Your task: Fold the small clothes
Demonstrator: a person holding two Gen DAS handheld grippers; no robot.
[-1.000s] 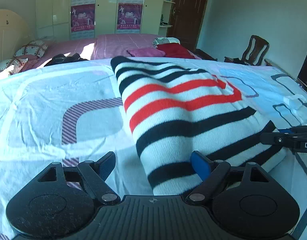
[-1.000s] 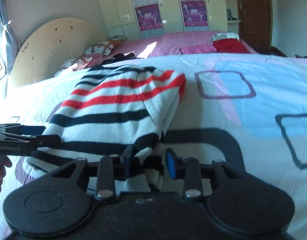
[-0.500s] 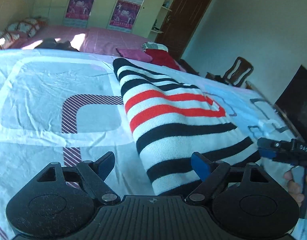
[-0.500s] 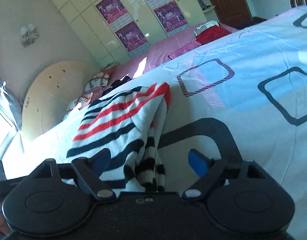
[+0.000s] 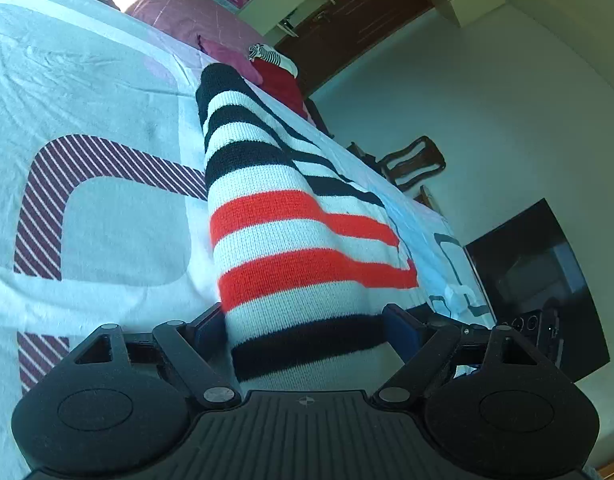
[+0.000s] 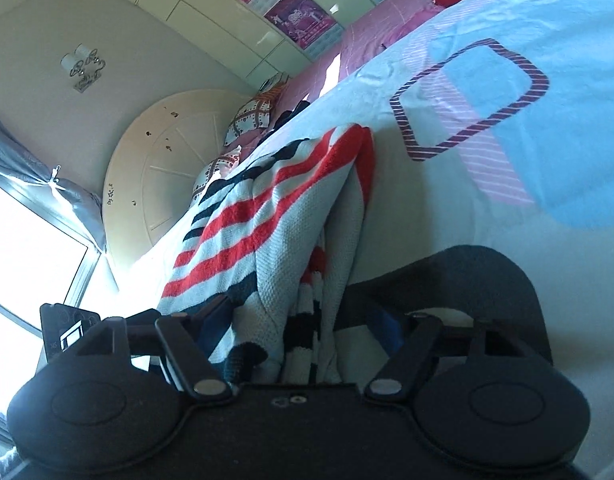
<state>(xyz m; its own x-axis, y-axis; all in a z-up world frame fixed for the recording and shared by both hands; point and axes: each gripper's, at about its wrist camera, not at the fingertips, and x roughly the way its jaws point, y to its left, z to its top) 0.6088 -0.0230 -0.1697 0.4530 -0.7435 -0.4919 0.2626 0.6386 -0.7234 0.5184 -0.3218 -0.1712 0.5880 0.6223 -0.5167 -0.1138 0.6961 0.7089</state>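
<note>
Your striped sweater (image 5: 307, 248) lies folded lengthwise on the bed (image 5: 107, 220), its hem at the near edge. Both the left gripper (image 5: 307, 326) and right gripper (image 6: 299, 320) straddle that hem, jaws apart; the right's have just been narrowing, likely to lift it for the next fold.

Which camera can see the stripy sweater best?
The left wrist view. There the sweater stretches out along the bed, with its black, white and red stripes clear. The right wrist view shows only its bunched, folded edge, partly washed out by window glare.
</note>
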